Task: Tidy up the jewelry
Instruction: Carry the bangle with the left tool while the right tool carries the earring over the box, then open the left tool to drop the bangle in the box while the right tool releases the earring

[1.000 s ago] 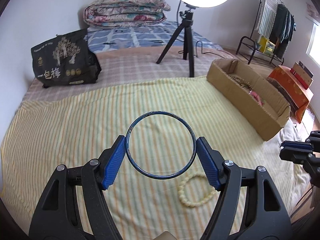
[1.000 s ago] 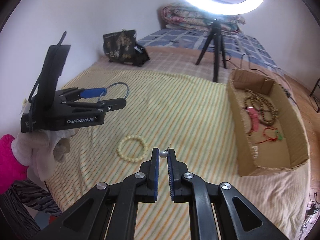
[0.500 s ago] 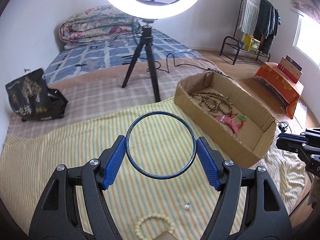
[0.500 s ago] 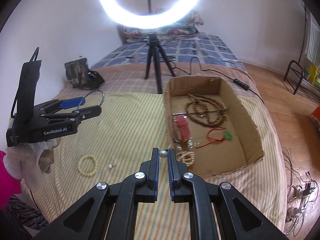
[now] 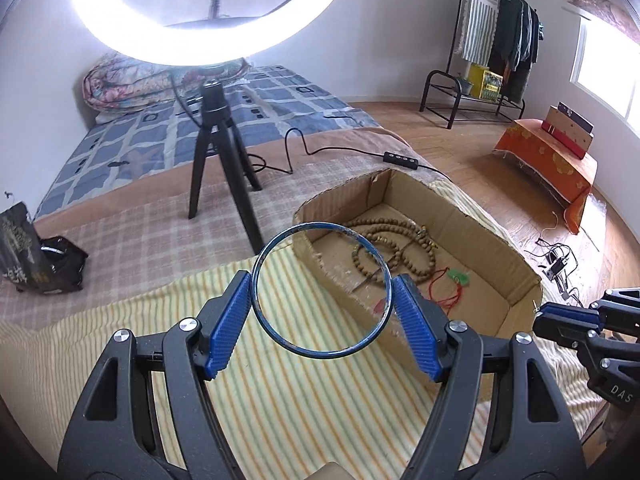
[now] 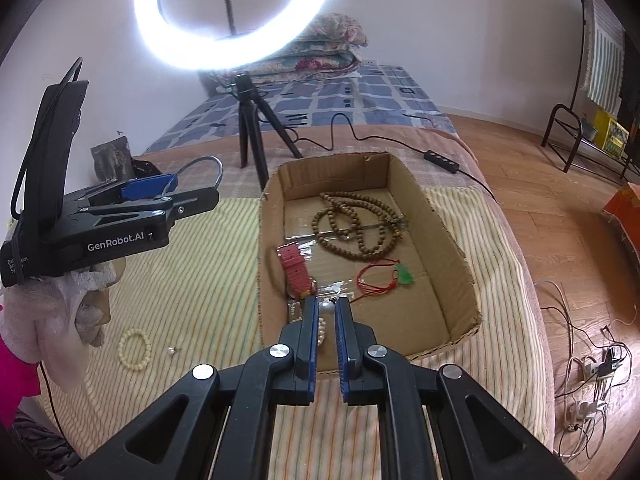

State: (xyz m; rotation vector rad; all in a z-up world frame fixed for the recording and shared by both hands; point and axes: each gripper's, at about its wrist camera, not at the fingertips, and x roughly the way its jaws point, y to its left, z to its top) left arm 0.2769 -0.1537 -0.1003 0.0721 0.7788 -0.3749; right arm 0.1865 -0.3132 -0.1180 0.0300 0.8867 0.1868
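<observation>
Now the left gripper (image 5: 323,322) squeezes a blue bangle (image 5: 322,290) between its pads, up above the striped sheet (image 5: 280,400). The right gripper (image 6: 327,312) pinches a small pearl earring (image 6: 327,309), nearly shut, over the cardboard box (image 6: 448,236). Inside lie brown beads (image 6: 360,224), a pink strap (image 6: 296,270) and a red cord (image 6: 376,280). At 9 o'clock, a cream bead bracelet (image 6: 135,349) and another earring (image 6: 173,349) sit on the sheet.

Blue bangle (image 5: 322,290) upright between fingers, pearl earring (image 6: 327,309) pinched over cardboard box (image 6: 448,236)
</observation>
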